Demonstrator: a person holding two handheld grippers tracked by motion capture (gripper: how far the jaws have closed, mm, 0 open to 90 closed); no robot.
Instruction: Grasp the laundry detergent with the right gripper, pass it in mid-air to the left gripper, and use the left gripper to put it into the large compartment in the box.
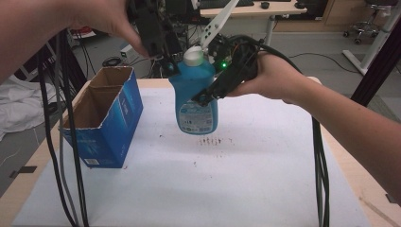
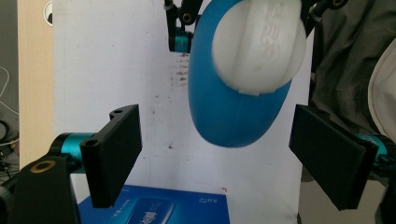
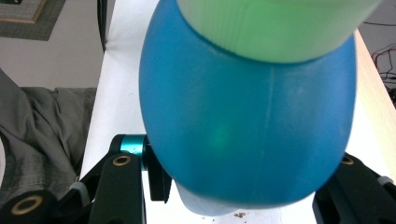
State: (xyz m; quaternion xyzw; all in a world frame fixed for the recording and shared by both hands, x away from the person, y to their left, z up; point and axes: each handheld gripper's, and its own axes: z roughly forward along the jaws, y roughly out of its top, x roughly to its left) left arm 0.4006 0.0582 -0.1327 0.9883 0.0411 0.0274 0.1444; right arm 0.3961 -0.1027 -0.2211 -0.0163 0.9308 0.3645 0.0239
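Right gripper (image 1: pixel 201 97) is clamped on the blue bottle (image 1: pixel 196 97), jaws pressed against both sides of its body, holding it upright and lifted clear of the white table cover (image 1: pixel 236 184). In the right gripper view the bottle (image 3: pixel 247 121) bulges between the two black jaws, with its white cap (image 3: pixel 275 23) at the top of the frame. The left gripper (image 1: pixel 163 59) sits just above and behind the bottle's cap (image 1: pixel 194 56), pointing down at it. In the left gripper view its jaws stand wide apart, pads (image 2: pixel 114 154) touching nothing, with the cap (image 2: pixel 259 44) and blue shoulder (image 2: pixel 229 107) below, between them. The open blue cardboard box (image 1: pixel 106 120) stands on the table to the left of the bottle, near but apart. Dark stains (image 1: pixel 215 141) mark the cover under the bottle.
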